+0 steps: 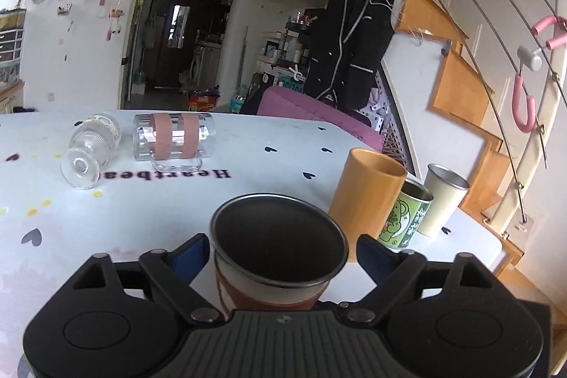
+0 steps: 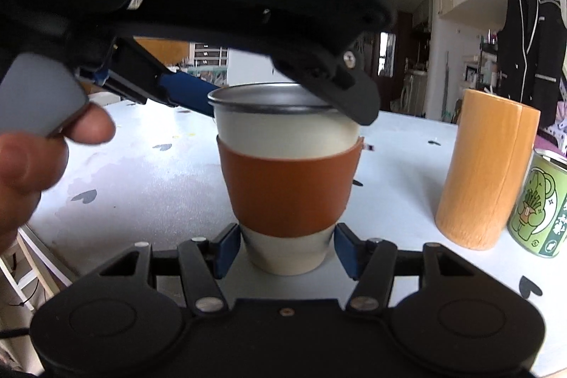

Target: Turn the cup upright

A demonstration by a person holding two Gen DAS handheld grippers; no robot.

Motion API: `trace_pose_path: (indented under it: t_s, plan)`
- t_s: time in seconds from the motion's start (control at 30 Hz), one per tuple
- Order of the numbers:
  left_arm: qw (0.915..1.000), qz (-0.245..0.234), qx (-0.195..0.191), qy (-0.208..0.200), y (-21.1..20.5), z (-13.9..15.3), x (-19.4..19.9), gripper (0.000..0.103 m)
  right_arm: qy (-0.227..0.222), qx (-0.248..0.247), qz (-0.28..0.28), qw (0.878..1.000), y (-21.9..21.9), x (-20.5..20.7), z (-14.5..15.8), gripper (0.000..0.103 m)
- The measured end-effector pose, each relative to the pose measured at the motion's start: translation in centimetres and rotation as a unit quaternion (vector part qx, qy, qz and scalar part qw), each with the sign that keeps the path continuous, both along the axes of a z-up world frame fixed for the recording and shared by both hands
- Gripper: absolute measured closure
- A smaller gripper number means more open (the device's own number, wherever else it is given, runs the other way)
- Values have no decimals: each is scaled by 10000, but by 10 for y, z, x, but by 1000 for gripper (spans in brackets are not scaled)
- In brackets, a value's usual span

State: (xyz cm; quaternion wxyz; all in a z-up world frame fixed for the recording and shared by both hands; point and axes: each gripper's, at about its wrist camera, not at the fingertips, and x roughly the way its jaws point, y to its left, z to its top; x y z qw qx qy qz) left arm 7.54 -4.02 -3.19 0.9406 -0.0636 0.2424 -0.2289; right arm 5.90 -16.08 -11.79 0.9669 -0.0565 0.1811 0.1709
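White heart-print desk (image 1: 248, 201), left to right: goblet (image 1: 88, 147) and glass mug (image 1: 173, 137) lying down; sleeved cup (image 2: 287, 179) upright, centre; wooden tumbler (image 2: 485, 169), green tin (image 2: 538, 208). Left gripper (image 1: 280, 254) jaws flank its rim, apparently gapped; right gripper (image 2: 287, 247) jaws apart beside its base. We judge withdrawing could topple it. Cup's footing partly hidden.

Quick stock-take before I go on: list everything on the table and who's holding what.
Sleeved cup: 1, white with brown sleeve, upright at table centre, between both grippers.
Wooden cup: 1, orange-tan, upright, right of it.
Green can: 1, beside the wooden cup.
Metal cup: 1, cream, upright, far right.
Goblet: 1, clear, on its side, far left.
Glass mug: 1, clear with pink bands, on its side.
Left gripper: fingers either side of the rim.
Right gripper: fingers flank the base.
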Motion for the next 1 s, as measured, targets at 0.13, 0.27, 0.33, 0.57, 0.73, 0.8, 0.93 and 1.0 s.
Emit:
trace_pose_path:
  t_s: [0.13, 0.27, 0.33, 0.57, 0.73, 0.8, 0.93, 1.0]
  plan:
    - [9995, 96, -287, 42, 15, 0, -1, 12, -66, 86, -62, 9999, -3, 7, -3, 44]
    - [9986, 248, -457, 80, 28, -3, -2, 12, -22, 80, -266, 9996, -6, 19, -5, 44]
    - [9981, 318, -500, 144, 33, -6, -2, 12, 25, 91, -405, 9991, -9, 27, -4, 44]
    - [9969, 517, -501, 307, 41, -17, 3, 12, 228, 161, -880, 9957, -21, 53, 3, 44]
    - [9968, 521, -495, 340, 42, -21, 3, 12, 389, 178, -1004, 9940, -26, 66, 6, 44]
    - [9969, 497, -509, 338, 42, -21, 2, 12, 451, 195, -1003, 9937, -25, 66, 8, 44]
    - [9969, 488, -507, 341, 41, -21, 2, 12, 537, 262, -1003, 9932, -29, 73, 10, 44]
    - [9969, 503, -509, 332, 41, -21, 1, 12, 555, 297, -991, 9931, -29, 67, 7, 44]
